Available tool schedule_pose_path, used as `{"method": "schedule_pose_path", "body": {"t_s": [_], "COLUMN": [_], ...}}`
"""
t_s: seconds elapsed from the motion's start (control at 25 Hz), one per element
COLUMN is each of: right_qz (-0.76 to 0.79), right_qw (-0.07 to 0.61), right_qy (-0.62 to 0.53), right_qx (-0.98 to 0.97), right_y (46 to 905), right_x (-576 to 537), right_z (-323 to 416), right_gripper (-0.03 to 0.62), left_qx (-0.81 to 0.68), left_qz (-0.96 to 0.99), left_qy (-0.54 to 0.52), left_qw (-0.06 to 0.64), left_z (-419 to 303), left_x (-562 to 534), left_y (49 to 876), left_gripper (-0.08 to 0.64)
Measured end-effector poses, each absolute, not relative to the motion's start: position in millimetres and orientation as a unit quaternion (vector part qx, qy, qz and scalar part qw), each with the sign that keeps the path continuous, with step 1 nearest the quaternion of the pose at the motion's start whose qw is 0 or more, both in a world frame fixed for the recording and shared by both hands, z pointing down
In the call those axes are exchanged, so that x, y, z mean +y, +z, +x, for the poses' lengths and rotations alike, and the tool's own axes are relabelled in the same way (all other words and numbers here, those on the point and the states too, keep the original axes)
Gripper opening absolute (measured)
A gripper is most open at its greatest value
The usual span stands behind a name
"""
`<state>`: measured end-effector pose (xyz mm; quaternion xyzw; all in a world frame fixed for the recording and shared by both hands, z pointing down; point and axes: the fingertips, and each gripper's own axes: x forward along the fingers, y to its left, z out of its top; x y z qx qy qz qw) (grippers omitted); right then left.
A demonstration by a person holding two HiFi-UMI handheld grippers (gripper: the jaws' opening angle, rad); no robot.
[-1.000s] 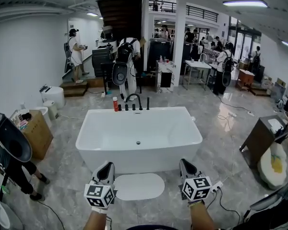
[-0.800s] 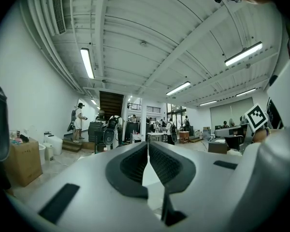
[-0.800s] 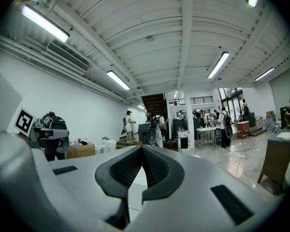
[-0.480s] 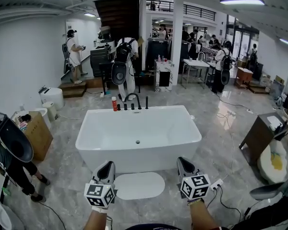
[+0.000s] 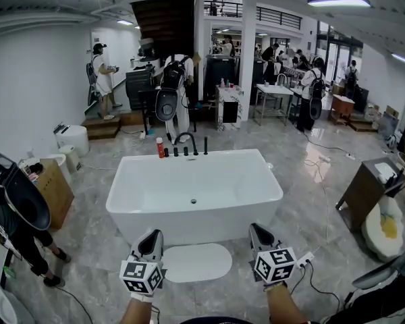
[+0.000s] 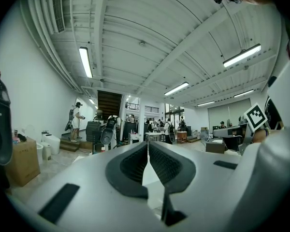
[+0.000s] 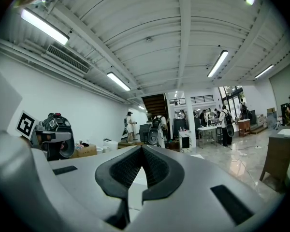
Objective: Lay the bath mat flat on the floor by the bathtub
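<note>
Nothing has moved: the bath mat [image 5: 196, 262] lies flat beside the bathtub [image 5: 194, 191], and the left gripper [image 5: 151, 235] and right gripper [image 5: 257, 228] are closed and empty, so the task seems done.

Bathtub [image 5: 189, 225] glossy white, smooth; floor [image 5: 310, 181] polished grey marble-look, reflective; bath mat [image 5: 196, 262] matt white.

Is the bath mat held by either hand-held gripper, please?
No, the bath mat lies flat and free on the floor beside the bathtub.

Bathtub [image 5: 194, 211] wall close ahead of me, bare floor [image 5: 94, 248] open to my left, cable [image 5: 310, 279] lying at my right.
</note>
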<state>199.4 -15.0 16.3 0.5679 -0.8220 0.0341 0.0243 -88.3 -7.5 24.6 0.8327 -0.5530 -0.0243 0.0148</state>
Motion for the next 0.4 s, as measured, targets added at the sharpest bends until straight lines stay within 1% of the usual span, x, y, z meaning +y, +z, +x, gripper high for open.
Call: {"method": "schedule_pose_path", "body": {"t_s": [0.4], "right_qz": [0.568], "right_qw": [0.029], "right_qy": [0.038], "right_qx": [-0.822], "right_y": [18.2], "right_x": [-16.1], "right_z": [191.9], "right_gripper": [0.025], "left_qx": [-0.552], "left_qz": [0.833], "left_qy": [-0.025], "left_qw": [0.022], "left_z": [-93.9], "left_x": [-9.0], "left_y": [27.4], "left_gripper": [0.028]}}
